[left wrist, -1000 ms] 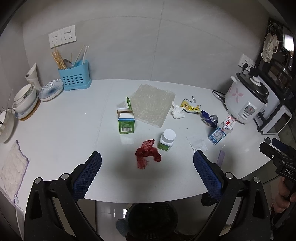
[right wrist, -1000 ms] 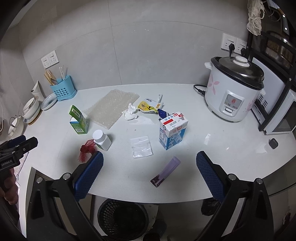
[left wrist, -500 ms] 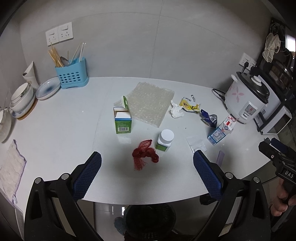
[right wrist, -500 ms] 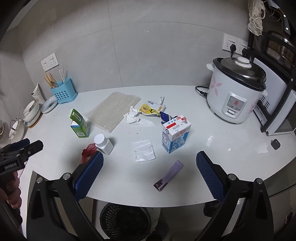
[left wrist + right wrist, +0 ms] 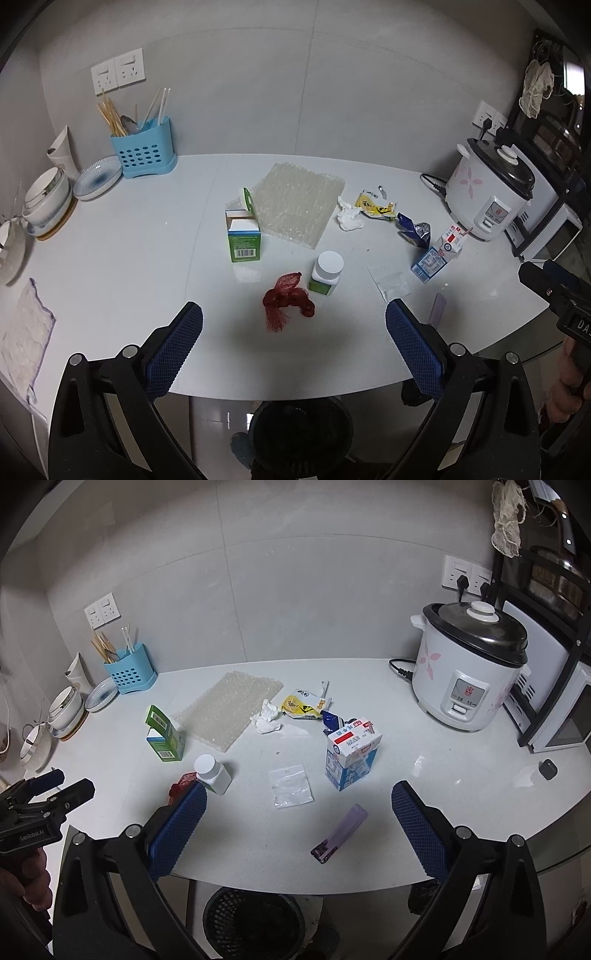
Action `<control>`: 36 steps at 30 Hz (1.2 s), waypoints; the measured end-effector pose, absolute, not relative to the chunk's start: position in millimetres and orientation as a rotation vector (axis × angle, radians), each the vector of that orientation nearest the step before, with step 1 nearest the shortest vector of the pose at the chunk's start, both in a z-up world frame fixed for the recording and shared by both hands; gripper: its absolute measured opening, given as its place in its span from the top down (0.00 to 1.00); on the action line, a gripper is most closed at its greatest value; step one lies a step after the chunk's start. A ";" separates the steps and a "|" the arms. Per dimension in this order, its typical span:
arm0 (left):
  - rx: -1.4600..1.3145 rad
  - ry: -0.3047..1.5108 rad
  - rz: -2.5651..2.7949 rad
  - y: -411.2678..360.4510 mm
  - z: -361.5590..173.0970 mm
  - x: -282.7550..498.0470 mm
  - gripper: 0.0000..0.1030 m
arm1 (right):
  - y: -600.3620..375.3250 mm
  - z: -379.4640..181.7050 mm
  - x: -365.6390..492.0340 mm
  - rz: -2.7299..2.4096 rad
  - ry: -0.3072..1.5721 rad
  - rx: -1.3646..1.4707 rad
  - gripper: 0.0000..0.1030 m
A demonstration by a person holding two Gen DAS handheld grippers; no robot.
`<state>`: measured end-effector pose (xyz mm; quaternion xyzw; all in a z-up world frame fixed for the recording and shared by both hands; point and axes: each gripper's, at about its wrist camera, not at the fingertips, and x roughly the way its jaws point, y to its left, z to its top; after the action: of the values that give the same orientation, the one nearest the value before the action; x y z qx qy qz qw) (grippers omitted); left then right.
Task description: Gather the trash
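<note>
Compared with a second ago, not much has changed: both views have just crept a bit closer to the white counter (image 5: 122, 258), and none of the trash has been moved. The left gripper (image 5: 293, 341) is held spread wide with nothing between its blue pads, and the right gripper (image 5: 297, 827) is spread the same way, also empty.

In the left view, the red mesh netting (image 5: 287, 300) is seen just past the fingertips at about 12 o'clock, crumpled in a loose heap, touching or nearly touching the white-capped pill bottle (image 5: 326, 272) at its 1 o'clock. The opened green carton (image 5: 243, 236) stands at 11 o'clock from the netting.

In the right view, a clear zip bag (image 5: 290, 786) lies flat at 12 o'clock, the blue-and-white milk carton (image 5: 351, 757) stands upright at 1 o'clock, and a purple wrapper (image 5: 340, 834) lies nearest the counter edge. The black mesh bin (image 5: 255, 921) is seen below the counter at 6 o'clock.
</note>
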<state>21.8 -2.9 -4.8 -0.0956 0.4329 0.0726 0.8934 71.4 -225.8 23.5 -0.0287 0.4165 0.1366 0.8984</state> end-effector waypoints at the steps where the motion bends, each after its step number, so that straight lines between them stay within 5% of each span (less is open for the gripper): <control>1: -0.203 0.902 0.152 -2.5 -6.2 21.3 0.06 | -226.2 22.7 70.8 0.280 0.864 -0.060 0.07; 36: -0.244 0.911 0.197 15.9 -16.6 37.7 0.06 | -230.5 9.4 96.5 0.254 0.873 -0.062 0.07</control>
<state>37.7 15.9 -16.6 -0.1173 0.4383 0.0945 0.8861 96.5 -230.5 9.4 -0.0298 0.4215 0.1228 0.8980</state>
